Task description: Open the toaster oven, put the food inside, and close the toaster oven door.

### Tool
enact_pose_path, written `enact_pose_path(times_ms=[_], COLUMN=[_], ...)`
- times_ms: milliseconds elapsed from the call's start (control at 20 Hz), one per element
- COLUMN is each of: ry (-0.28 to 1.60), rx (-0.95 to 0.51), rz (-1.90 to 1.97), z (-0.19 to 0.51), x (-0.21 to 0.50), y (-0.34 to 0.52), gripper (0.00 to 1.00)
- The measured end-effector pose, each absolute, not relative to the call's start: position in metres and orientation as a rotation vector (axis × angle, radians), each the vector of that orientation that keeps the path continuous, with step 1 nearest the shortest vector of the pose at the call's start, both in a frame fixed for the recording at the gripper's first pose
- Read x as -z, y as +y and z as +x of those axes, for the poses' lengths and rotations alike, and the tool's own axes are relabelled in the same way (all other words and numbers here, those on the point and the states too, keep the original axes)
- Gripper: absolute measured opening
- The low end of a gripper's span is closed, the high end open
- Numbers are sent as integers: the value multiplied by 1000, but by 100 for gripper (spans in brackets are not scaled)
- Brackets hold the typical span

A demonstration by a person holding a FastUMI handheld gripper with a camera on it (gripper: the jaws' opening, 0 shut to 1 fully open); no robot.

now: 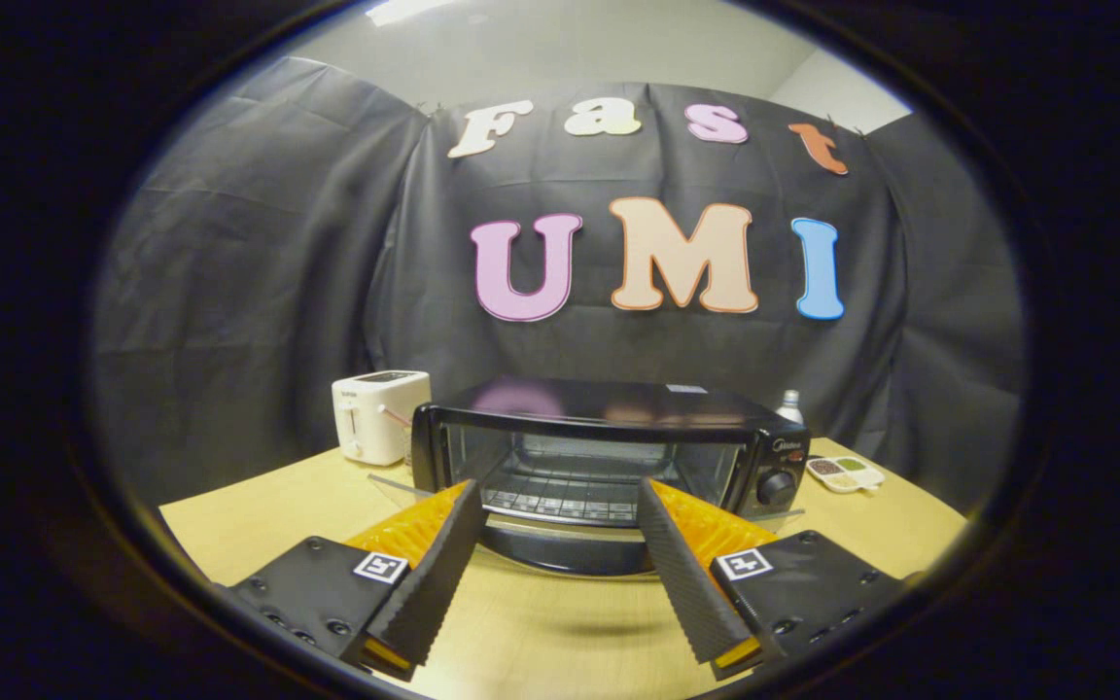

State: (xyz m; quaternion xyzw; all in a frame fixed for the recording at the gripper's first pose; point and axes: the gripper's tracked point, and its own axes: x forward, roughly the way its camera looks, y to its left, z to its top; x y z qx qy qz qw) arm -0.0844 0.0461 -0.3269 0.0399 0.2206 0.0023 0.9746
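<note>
A black toaster oven (609, 428) stands on the wooden table (560, 632), beyond my fingers. Its door (560, 550) hangs down and open toward me, and the wire rack (560, 491) inside is bare. A round knob sits on its right-hand panel. My gripper (556, 494) is open just in front of the lowered door. The fingertips are spread about as wide as the oven's opening, and nothing is held between them.
Left of the oven stands a white pop-up toaster (380, 416). To the oven's right, a small white divided dish (845, 473) with bits of food lies near the table edge, and a bottle (790, 406) stands behind the oven's corner. Black cloth walls close in the back.
</note>
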Motion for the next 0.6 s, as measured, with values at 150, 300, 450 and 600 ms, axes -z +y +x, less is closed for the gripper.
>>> enact_pose_path(times_ms=[150, 300, 450, 600], ry=[451, 477, 510, 541], rx=[-7, -12, -21, -35], rz=[76, 74, 68, 66], z=[-102, -122, -141, -155], x=[330, 340, 350, 360], y=[49, 52, 55, 59], gripper=[99, 99, 100, 100])
